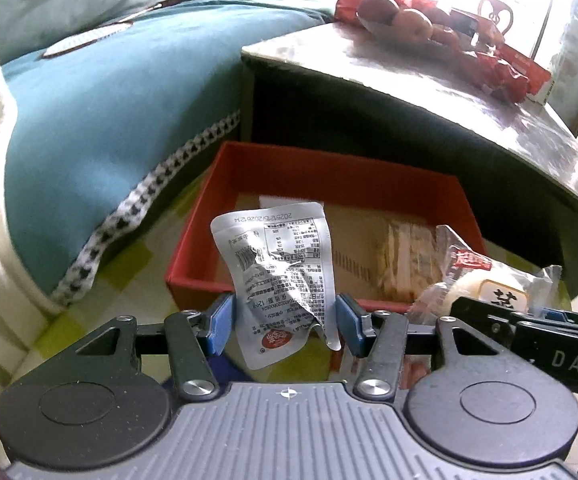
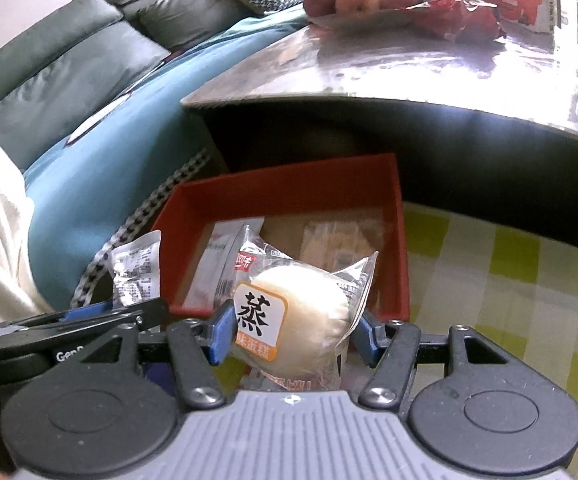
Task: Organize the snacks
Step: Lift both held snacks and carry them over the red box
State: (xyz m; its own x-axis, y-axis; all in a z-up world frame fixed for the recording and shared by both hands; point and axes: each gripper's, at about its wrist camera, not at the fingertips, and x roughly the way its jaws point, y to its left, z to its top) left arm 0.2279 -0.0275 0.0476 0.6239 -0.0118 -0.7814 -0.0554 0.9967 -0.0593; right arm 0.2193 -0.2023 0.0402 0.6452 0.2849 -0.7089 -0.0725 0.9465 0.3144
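My left gripper (image 1: 285,322) is shut on a crumpled silver snack pouch (image 1: 277,272), held upright just in front of a red box (image 1: 317,168) on the floor. My right gripper (image 2: 295,330) is shut on a wrapped white steamed cake (image 2: 301,316) with an orange label, at the near edge of the same red box (image 2: 289,184). The cake (image 1: 501,288) also shows at the right of the left wrist view, and the silver pouch (image 2: 137,272) at the left of the right wrist view. Inside the box lie a clear pack of biscuits (image 1: 405,264) and a flat white packet (image 2: 217,264).
A low table (image 1: 409,68) stands behind the box, with a plate of apples (image 2: 353,0) and red snack bags (image 1: 509,64) on top. A sofa with a teal cover (image 1: 101,120) runs along the left. The floor mat (image 2: 509,280) is yellow-green checked.
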